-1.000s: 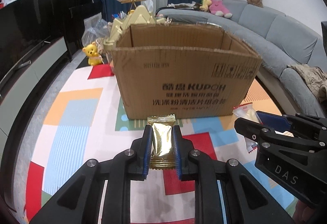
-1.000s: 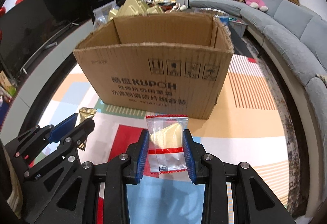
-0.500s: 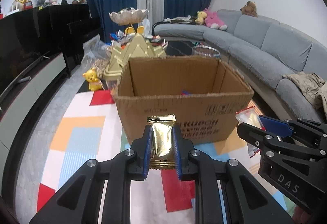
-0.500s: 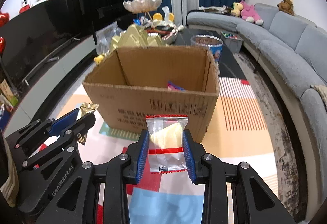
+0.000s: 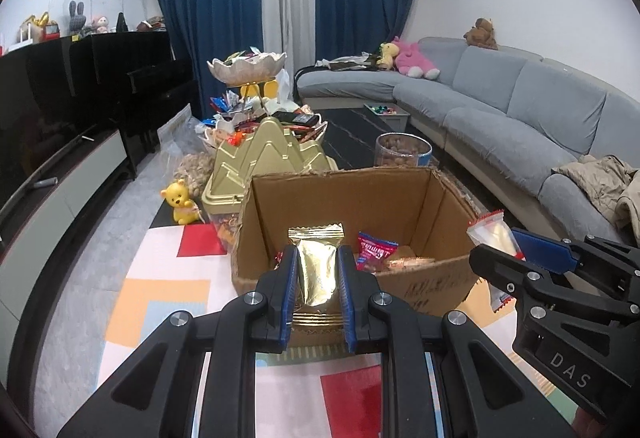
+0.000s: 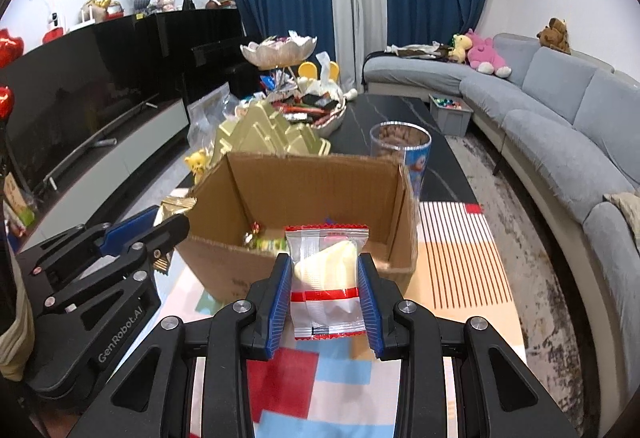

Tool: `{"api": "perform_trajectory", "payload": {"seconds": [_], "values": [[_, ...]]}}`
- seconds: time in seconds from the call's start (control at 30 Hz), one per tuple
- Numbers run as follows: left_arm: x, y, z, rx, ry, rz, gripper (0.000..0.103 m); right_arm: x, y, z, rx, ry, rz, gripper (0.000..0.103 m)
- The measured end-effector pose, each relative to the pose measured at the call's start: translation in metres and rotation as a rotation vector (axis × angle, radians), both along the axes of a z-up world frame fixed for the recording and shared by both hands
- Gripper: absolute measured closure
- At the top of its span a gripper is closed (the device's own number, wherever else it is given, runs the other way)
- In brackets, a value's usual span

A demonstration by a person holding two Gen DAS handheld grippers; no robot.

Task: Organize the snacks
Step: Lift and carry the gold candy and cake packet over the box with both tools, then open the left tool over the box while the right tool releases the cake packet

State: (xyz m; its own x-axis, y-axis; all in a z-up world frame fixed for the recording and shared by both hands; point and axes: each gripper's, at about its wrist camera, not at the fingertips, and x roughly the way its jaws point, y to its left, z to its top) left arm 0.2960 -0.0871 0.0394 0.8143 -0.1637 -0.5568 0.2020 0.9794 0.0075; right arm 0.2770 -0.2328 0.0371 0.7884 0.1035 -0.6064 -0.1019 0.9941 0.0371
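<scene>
My left gripper [image 5: 316,258] is shut on a gold foil snack packet [image 5: 317,270], held just before the near rim of an open cardboard box [image 5: 444,206]. My right gripper [image 6: 325,270] is shut on a clear packet with red edges and a pale yellow snack inside [image 6: 326,278], also at the box's [image 6: 404,238] near rim. Each gripper shows in the other's view: the right gripper [image 5: 504,258] at the right, the left gripper [image 6: 168,226] at the left. Several wrapped snacks, one a red packet [image 5: 374,248], lie on the box floor.
Behind the box stand a gold mountain-shaped container [image 5: 264,158], a clear tub of nuts [image 6: 400,146], a tiered shell dish of sweets [image 6: 280,50] and a yellow bear toy [image 5: 180,202]. A grey sofa [image 5: 520,118] curves along the right; a black TV cabinet [image 6: 100,98] lines the left.
Both grippers have risen with their packets still held. The box, seen side-on before, now shows its open top and the snacks inside.
</scene>
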Motion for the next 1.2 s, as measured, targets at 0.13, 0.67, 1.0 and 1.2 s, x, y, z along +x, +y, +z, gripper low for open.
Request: {"api": "perform_trajectory", "payload": {"seconds": [0.13,0.67,1.0,1.2], "values": [[0.01,0.0,0.004,0.002,-0.014,-0.01,0.082,0.009,-0.002,0.004,0.01,-0.017,-0.006,0.069],[0.058,-0.002,0.002,0.017,-0.026,-0.026,0.082,0.052,-0.002,0.003,0.007,-0.04,-0.015,0.069],[0.076,0.001,-0.01,0.007,-0.012,-0.03,0.082,0.071,0.001,-0.01,-0.005,-0.021,-0.007,0.068],[0.079,0.003,-0.015,0.009,-0.003,-0.028,0.079,0.073,0.006,-0.012,-0.027,-0.034,-0.003,0.068]]}}
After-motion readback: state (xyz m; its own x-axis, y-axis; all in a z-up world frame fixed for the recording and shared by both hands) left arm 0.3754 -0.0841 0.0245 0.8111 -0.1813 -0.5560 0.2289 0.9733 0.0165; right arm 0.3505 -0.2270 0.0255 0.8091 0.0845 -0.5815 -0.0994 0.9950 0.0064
